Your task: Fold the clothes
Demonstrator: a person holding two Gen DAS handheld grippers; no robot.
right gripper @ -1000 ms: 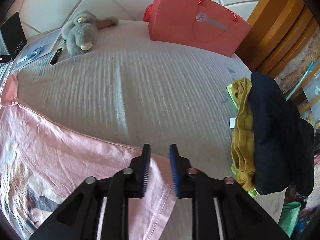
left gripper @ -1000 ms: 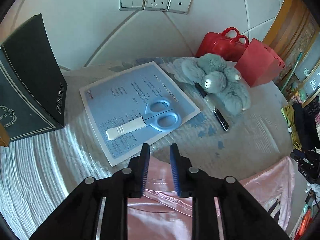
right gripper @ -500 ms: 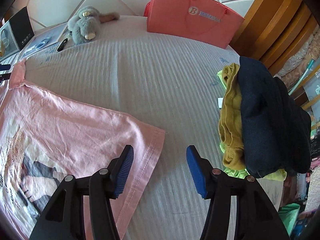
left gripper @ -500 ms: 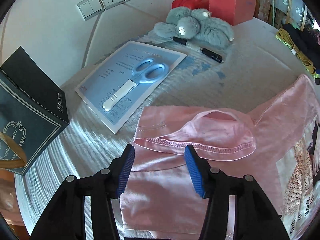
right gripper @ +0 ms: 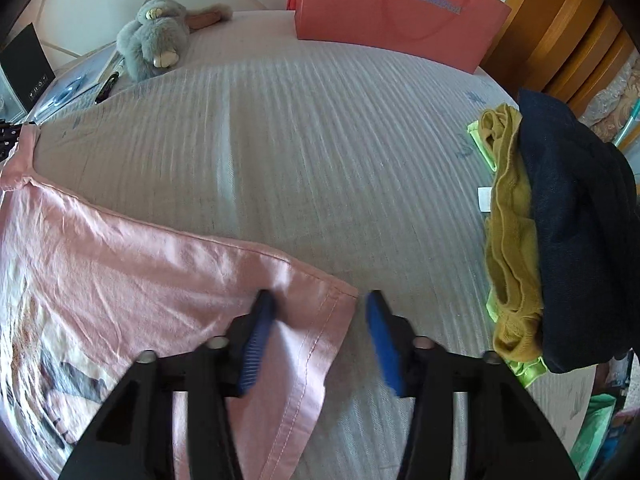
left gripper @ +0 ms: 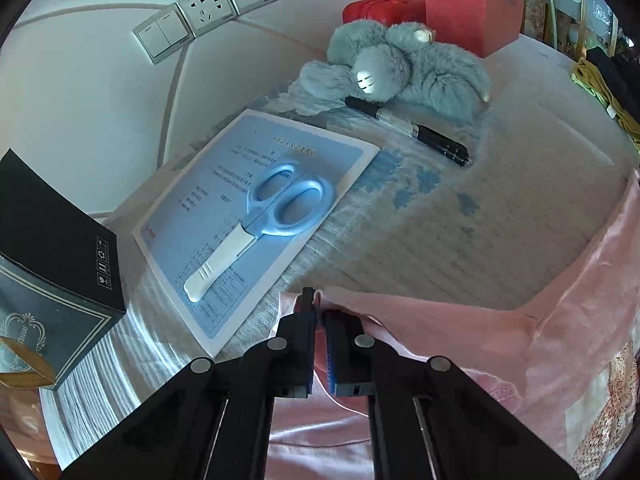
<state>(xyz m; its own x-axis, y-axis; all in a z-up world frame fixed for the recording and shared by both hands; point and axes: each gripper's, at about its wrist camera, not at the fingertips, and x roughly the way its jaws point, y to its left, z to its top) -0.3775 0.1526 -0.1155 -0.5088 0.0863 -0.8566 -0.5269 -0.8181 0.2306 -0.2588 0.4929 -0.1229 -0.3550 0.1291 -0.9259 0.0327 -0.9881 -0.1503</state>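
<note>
A pink shirt with a printed front lies spread on the grey striped bed cover. In the left wrist view my left gripper is shut on a top edge of the shirt, with pink fabric pinched between its blue pads. In the right wrist view my right gripper points down over the shirt's hem corner. Its jaws are closing and blurred, one finger on the fabric and one on the bare cover. The corner lies between them and the pads are not pressing on it.
Blue scissors lie on a blue sheet, beside a black pen and a grey plush toy. A dark box stands at the left. A red paper bag and a pile of navy and mustard clothes sit further off.
My left gripper opened, sank onto the shirt's top edge and shut on it. My right gripper spread its jaws and came down astride the hem corner.
</note>
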